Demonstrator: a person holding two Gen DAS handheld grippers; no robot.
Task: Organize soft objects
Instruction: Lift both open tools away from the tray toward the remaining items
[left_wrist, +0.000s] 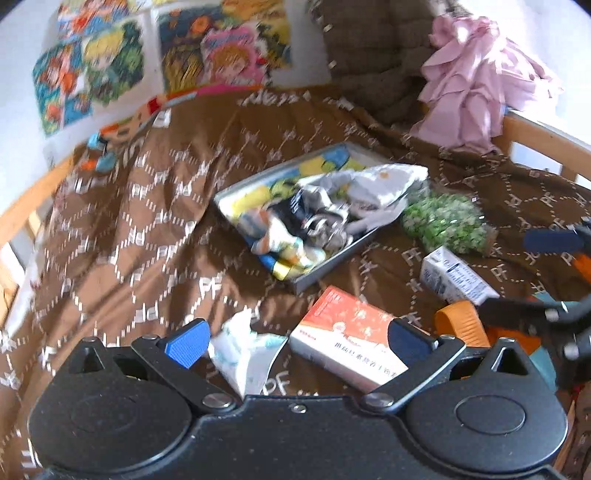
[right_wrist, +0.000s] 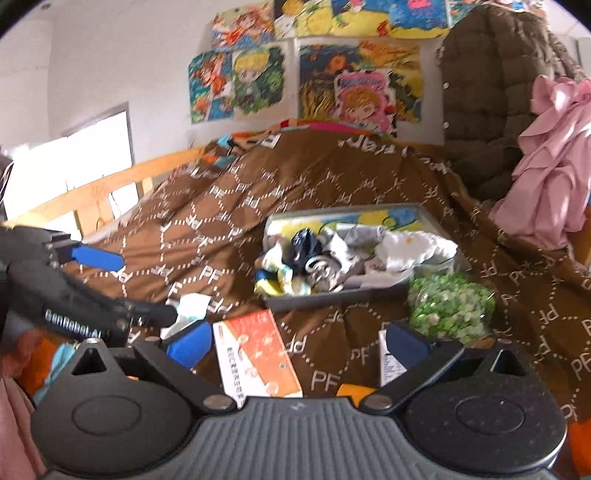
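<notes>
Soft items heaped in one tray (left_wrist: 317, 275), two boxes beside it, both tools (left_wrist: 299, 345) (right_wrist: 299, 345) spread, empty.

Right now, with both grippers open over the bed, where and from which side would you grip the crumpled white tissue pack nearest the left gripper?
Probably the raised crumpled end of the tissue pack, coming straight ahead and down with the left gripper, open and nearest. The pack lies loose on the brown quilt, its flat end tucked near the orange-and-white box, so that bunched upper fold gives the fingers something to pinch.

Cartoon posters (right_wrist: 306, 74) on the wall at twelve o'clock, brown puffer jacket (right_wrist: 491, 107) hanging at two, wooden bed rail (right_wrist: 110, 188) at nine.
</notes>
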